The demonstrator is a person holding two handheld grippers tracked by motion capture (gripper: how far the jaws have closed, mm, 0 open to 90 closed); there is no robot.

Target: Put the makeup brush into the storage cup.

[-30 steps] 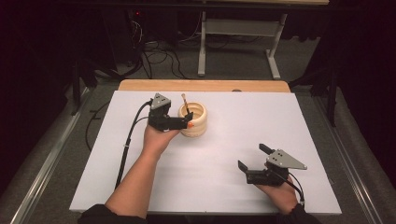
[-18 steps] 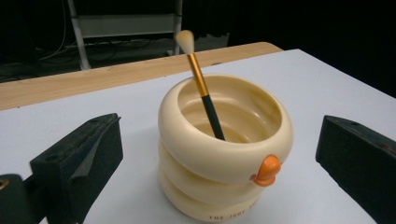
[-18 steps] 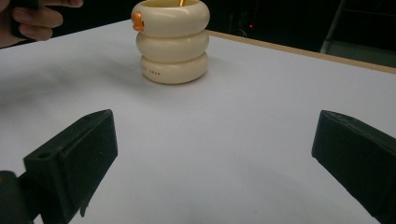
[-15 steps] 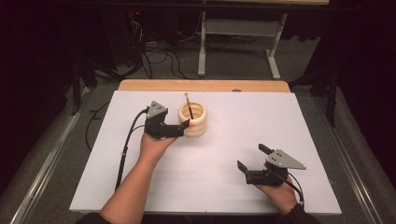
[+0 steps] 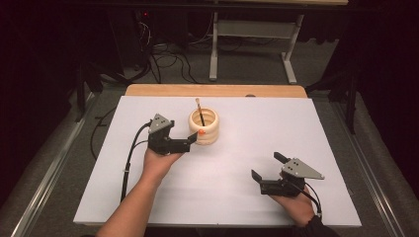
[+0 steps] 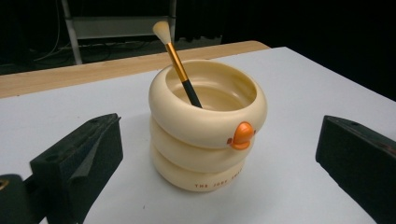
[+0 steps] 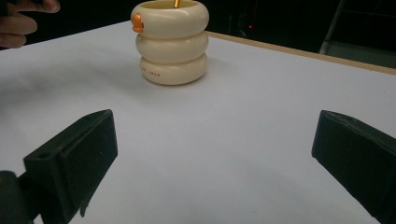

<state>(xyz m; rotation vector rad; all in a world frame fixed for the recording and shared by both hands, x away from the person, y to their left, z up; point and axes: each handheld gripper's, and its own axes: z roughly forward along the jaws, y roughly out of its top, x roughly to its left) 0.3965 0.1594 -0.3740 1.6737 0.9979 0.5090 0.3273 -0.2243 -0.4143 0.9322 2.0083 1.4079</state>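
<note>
My left gripper (image 5: 190,139) sits just beside the cream holder (image 5: 203,126), on its near-left side, with the jaws spread wide and nothing between them; in the left gripper view the two black jaws stand well apart at the bottom corners, the holder (image 6: 208,126) ahead of them and touching neither. My right gripper (image 5: 267,170) rests low over the near right part of the table, well apart from the holder, its jaws just as wide and gripping nothing; in the right gripper view they frame bare white surface, with the holder (image 7: 171,42) farther off. The holder stands upright on the white tabletop (image 5: 276,128), toward the far middle. It is shaped like three stacked rounded rings, smooth and glossy, with a small orange beak-like knob (image 6: 242,135) on its top ring and a line of tiny orange lettering near its base. A brush (image 6: 179,63) leans inside it, black handle below, orange-gold ferrule, pale soft bristles at the top. The tabletop is matte white, and a strip of light wood (image 5: 212,91) shows along its far edge. Beyond it the room is dark, with a grey floor, loose cables (image 5: 163,57) and the pale metal legs of a stand (image 5: 252,44).
</note>
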